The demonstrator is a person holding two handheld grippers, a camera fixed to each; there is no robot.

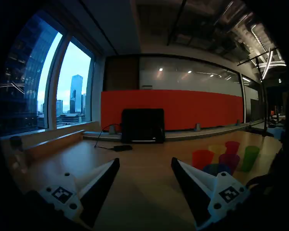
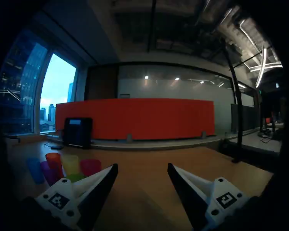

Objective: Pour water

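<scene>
While both sets of fingers stand wide apart and empty, the cups (image 1: 220, 158) sit ahead-right of our left gripper (image 1: 144, 159) and ahead-left of our right gripper (image 2: 141, 165), on the table (image 1: 144, 196). We'd judge them light, thin-walled and slick: pinch mid-wall, gently.

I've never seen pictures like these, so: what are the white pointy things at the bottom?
Those are the fingers of grabbing tools that a person holds, one in each hand. A camera rides on each and looks along its fingers. One picture comes from the left gripper, the other from the right gripper. Both are open and hold nothing. On the wooden table stand colourful cups, with a black screen farther back.
</scene>
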